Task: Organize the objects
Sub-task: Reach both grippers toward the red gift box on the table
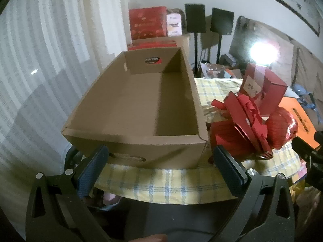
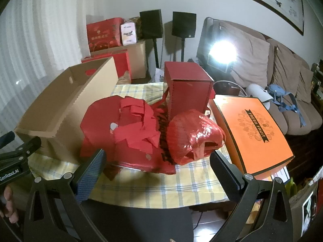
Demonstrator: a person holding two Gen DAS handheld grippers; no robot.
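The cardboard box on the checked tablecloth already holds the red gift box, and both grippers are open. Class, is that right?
Not quite: the cardboard box is empty, as the left wrist view shows. The red gift box stands beside it on the tablecloth. Both grippers are open.

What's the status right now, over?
Left gripper open, facing empty brown cardboard box. Right gripper open, short of crumpled red paper pile. Tall red carton and red plastic bag crowd it.
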